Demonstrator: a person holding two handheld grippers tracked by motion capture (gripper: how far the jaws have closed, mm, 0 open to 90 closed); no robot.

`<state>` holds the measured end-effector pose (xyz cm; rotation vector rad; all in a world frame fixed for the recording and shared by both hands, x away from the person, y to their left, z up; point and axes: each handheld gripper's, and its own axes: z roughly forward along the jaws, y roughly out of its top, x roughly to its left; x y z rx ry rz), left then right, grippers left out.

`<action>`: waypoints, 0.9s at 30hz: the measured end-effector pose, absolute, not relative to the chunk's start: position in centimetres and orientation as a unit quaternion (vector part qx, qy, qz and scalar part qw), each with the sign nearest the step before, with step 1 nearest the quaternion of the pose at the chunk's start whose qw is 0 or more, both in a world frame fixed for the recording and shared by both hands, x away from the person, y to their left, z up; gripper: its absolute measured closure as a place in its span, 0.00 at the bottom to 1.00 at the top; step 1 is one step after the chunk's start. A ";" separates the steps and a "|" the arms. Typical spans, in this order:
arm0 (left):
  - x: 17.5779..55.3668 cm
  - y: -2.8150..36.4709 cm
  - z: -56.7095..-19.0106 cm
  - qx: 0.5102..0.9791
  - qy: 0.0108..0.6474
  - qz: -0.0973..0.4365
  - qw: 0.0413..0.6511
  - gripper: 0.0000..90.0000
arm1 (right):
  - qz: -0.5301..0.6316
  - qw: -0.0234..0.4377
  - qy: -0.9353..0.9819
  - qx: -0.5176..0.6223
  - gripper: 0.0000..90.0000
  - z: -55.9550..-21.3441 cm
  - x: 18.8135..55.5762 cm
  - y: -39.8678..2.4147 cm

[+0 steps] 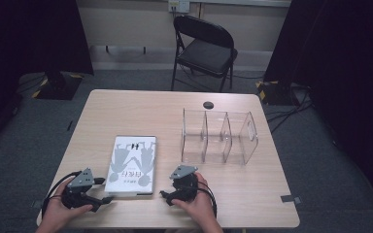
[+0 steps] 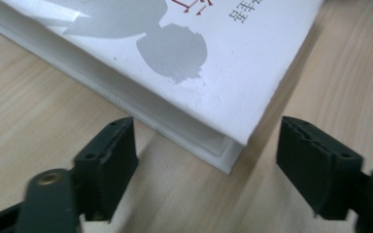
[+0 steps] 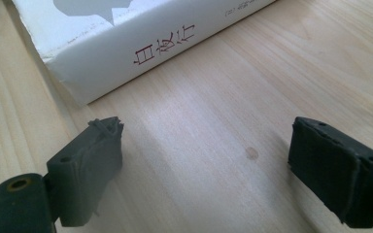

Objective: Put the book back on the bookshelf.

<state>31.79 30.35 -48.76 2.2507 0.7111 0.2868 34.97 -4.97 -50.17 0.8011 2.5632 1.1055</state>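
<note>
I am looking down on the desk from the high view and starting at its left: my left hand-held gripper is lying low near the front edge, pointing right toward the near left corner of the book. In the left gripper view that hand-held gripper is standing with its jaws apart, one on each side of the book's corner; the corner is sitting between them and a little beyond the pads, and neither pad is touching it, so it is open and gripping nothing. The book is lying flat on the desk, white cover up with grey figures printed on it, left of centre and close to the front edge, between my two hands. Just right of the book, my right hand-held gripper is resting on the desk, pointing left toward the book's near right corner. In the right gripper view its jaws are standing wide over bare wood, open and holding nothing, with the book's spine and red lettering lying ahead of them and apart from both pads. Farther right and farther back, a clear rack with upright dividers is standing on the desk, well apart from the book. Behind the desk a black chair is standing on the floor.
</note>
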 end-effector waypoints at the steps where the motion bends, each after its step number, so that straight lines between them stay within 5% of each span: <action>1: 31.8 30.1 -48.9 0.873 0.283 0.108 0.381 0.30 | 0.378 0.118 0.876 0.274 0.13 -50.2 35.0 -5.0; 9: 32.0 29.0 -49.2 0.882 0.272 0.129 0.362 0.39 | 0.379 0.119 0.878 0.268 0.14 -50.2 34.9 -4.7; 27: 32.3 28.6 -48.8 0.892 0.280 0.115 0.337 0.40 | 0.382 0.108 0.883 0.250 0.14 -50.2 34.9 -3.6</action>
